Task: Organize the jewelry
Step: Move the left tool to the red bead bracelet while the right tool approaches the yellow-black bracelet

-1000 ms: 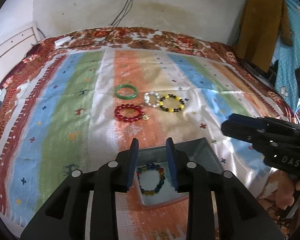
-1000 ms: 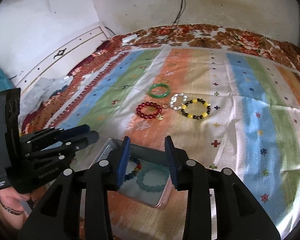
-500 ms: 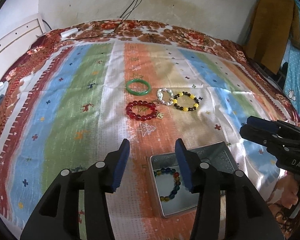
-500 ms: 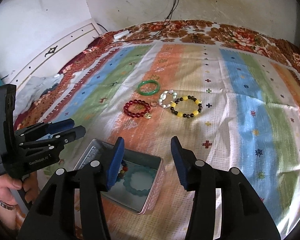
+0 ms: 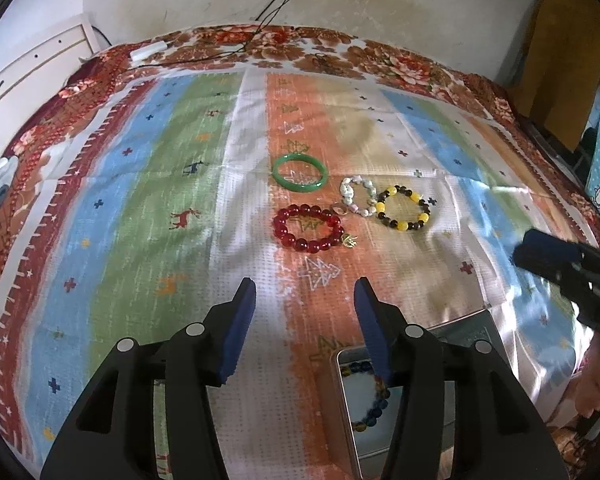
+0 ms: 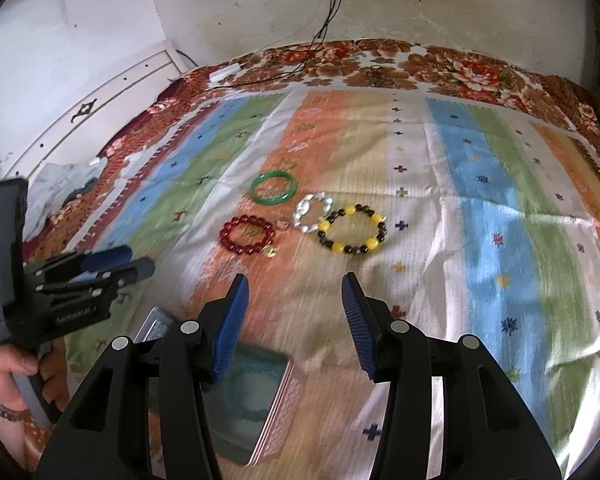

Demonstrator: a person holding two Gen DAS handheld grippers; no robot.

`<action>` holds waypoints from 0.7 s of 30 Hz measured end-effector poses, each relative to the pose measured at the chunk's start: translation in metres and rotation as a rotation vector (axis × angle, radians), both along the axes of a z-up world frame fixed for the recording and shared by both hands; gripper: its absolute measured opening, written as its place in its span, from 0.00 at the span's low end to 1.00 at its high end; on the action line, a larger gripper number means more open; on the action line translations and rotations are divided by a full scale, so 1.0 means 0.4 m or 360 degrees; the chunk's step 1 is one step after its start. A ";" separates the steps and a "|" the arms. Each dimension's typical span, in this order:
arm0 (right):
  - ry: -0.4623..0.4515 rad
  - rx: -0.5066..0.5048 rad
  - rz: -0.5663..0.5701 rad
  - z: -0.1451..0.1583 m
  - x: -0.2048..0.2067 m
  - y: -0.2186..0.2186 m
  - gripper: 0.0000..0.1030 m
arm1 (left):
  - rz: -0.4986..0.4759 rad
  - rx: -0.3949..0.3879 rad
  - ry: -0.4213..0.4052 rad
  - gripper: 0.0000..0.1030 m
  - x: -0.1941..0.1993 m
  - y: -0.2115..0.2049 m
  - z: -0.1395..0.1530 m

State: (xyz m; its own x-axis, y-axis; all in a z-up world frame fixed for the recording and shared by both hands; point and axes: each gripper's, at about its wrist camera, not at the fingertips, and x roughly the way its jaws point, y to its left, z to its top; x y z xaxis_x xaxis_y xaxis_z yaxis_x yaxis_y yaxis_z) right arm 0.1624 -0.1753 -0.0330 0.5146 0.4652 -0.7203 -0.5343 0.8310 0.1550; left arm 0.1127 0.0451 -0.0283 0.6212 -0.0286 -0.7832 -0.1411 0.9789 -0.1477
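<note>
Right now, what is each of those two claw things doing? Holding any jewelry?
Left gripper: open, holding nothing, jaws just widened.
Right gripper: open, holding nothing, jaws widened too.

Four bracelets lay flat in a loose cluster on the striped cloth, mid-bed. Green bangle (image 5: pixel 299 173), smooth and solid, sat furthest back. Red bead bracelet (image 5: pixel 309 229) lay just in front of it, a small gold charm at its right edge. White pearl-like bracelet (image 5: pixel 357 195) lay to the right of the bangle, touching the yellow-and-dark bead bracelet (image 5: pixel 403 209) on its right side. Metal tin (image 5: pixel 342 408) stood open at the near edge, well apart from the cluster. Inside it: a multicolour bead bracelet (image 5: pixel 374 404) with dark blue and amber beads, and a pale teal bead bracelet (image 6: pixel 247 390), both flat on the tin floor.
</note>
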 end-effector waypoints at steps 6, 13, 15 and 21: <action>0.0016 -0.0014 -0.0065 -0.008 0.041 -0.004 0.47 | -0.0003 0.0021 -0.0006 0.50 0.001 -0.007 0.000; 0.0072 -0.0016 -0.0119 -0.031 0.096 -0.009 0.49 | 0.0009 0.0088 0.0018 0.50 0.049 0.004 -0.005; 0.0095 -0.0024 -0.0123 -0.041 0.104 -0.009 0.49 | 0.0013 0.0102 0.0036 0.50 0.065 0.009 -0.011; 0.0099 -0.0047 -0.0128 -0.048 0.124 -0.002 0.49 | 0.0016 0.0133 0.0067 0.50 0.112 0.023 -0.024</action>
State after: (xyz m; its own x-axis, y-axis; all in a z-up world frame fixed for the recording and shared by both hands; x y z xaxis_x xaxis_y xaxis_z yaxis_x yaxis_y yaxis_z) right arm 0.2121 -0.1762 -0.0522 0.5031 0.4021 -0.7650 -0.4558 0.8755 0.1605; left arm 0.1574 0.0542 -0.0377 0.5875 0.0438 -0.8080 -0.1555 0.9860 -0.0596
